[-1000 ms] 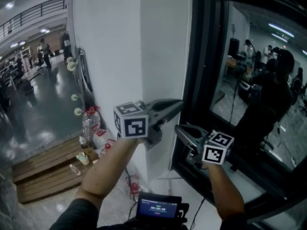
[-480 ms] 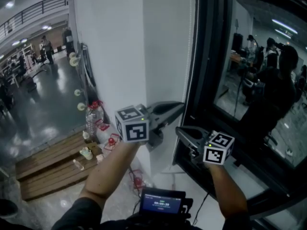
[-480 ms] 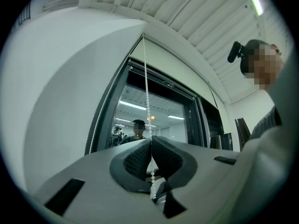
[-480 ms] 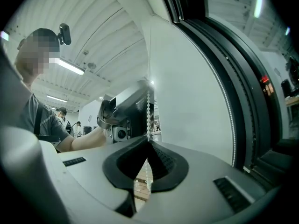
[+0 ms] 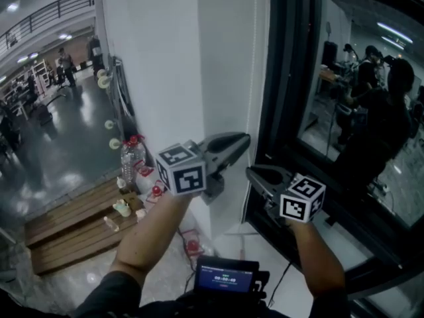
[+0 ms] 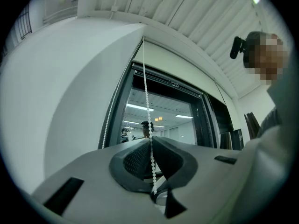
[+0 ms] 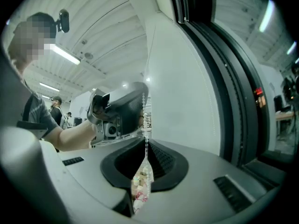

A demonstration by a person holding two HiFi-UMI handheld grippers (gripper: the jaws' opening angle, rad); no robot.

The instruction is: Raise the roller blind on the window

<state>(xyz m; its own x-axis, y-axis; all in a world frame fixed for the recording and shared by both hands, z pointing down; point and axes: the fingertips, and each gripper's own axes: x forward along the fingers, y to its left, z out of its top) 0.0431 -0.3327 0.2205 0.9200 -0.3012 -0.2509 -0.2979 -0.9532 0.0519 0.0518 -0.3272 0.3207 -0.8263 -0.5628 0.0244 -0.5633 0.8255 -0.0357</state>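
A white bead chain (image 5: 252, 78) hangs down the edge of the dark window frame (image 5: 281, 78). My left gripper (image 5: 245, 138) is shut on this bead chain (image 6: 145, 87), which runs taut from the top of the window into the closed jaws of the left gripper (image 6: 150, 141). Just below it, my right gripper (image 5: 252, 172) points at the same strand. Its jaws have just been opening. In the right gripper view a narrow gap shows between the jaws of the right gripper (image 7: 145, 143), and the chain (image 7: 144, 125) hangs in it unpinched. The left gripper (image 7: 121, 111) sits directly above.
A white pillar (image 5: 172, 58) stands left of the window. Dark glass (image 5: 351, 111) reflects a person. A wooden pallet (image 5: 73, 224) with bottles lies on the floor at the left. A small screen device (image 5: 225, 277) sits at my chest. People stand far off in the hall.
The left gripper has sunk slightly with the chain still in it. The right gripper stays just below it, and its place has barely changed.
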